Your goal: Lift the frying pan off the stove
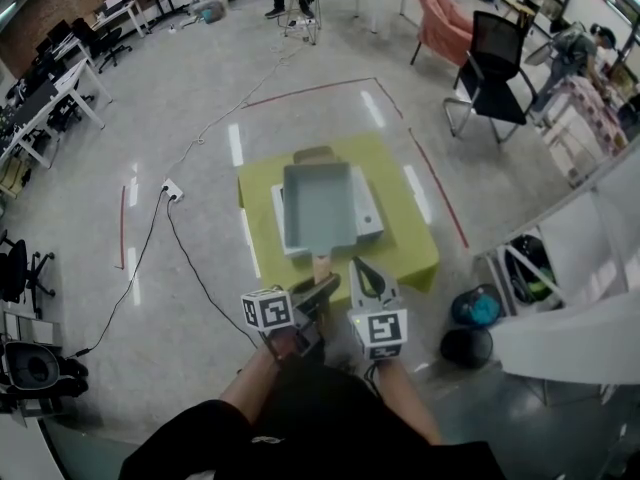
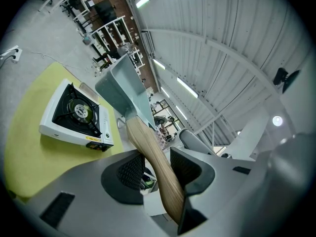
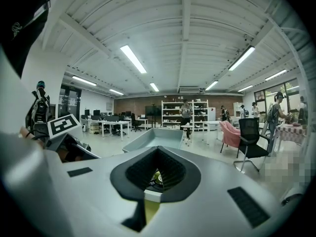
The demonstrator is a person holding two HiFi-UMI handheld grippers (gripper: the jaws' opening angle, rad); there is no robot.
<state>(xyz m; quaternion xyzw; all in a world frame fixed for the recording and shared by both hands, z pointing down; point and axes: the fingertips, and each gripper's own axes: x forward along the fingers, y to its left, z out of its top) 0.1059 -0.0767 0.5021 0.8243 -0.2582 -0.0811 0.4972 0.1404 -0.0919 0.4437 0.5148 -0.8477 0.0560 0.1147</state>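
A rectangular grey-blue frying pan (image 1: 318, 208) hangs above the white portable stove (image 1: 371, 218) on the yellow-green table (image 1: 405, 253). Its wooden handle (image 1: 321, 266) points toward me. My left gripper (image 1: 322, 286) is shut on that handle. In the left gripper view the handle (image 2: 154, 157) runs between the ribbed pads. The pan (image 2: 121, 90) is clear of the stove (image 2: 74, 115), whose black burner is bare. My right gripper (image 1: 358, 265) hovers just right of the handle, shut and empty. In its own view the right gripper (image 3: 157, 149) points at the pan (image 3: 155, 138).
A black office chair (image 1: 495, 68) and a pink chair (image 1: 445, 18) stand beyond the table at the right. A power strip (image 1: 172, 190) with cables lies on the floor to the left. Dark round bags (image 1: 470, 313) sit by a white table at the right.
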